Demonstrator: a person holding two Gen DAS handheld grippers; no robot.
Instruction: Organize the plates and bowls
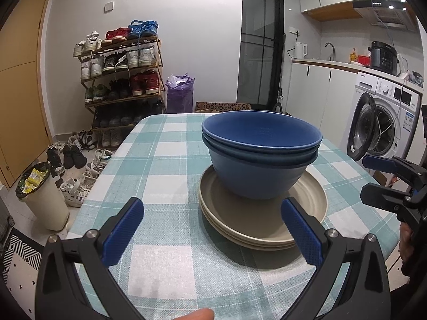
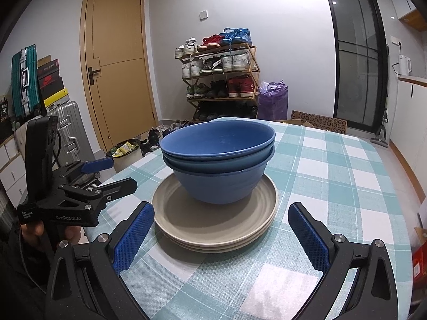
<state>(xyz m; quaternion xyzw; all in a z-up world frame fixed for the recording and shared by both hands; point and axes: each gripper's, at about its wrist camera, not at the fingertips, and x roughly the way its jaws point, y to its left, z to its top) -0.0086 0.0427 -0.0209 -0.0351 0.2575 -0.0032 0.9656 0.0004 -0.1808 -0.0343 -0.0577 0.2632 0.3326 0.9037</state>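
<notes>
Three blue bowls [image 1: 260,154] are nested one inside another at the centre of both frames, and the stack is seated on a pile of beige plates [image 1: 263,213], three as far as the rims can be counted. The whole pile rests on the bench [image 1: 160,160], which is covered by a teal-and-white checked cloth, slightly right of centre in the left wrist view and at centre in the right wrist view.

The bowls and plates are judged to be rigid and smooth; whether they are plastic or ceramic cannot be told, so they are best treated as breakable and slippery. A nested stack is likely to be moderately heavy and top-loaded. A bowl would best be pinched across its rim, where the wall is thin; a plate would be taken at its raised edge, which overhangs the bench cloth a little.

The left gripper [image 1: 213,229] is held low before the pile, its jaws spread wide and holding nothing. The right gripper [image 2: 221,229] is likewise pointed at the pile with jaws wide and nothing between them. Each gripper is also seen from the other's camera at the frame edge.

Behind the bench, a shoe rack [image 1: 121,80] is seen at upper left, and a washing machine [image 1: 384,122] at right.
</notes>
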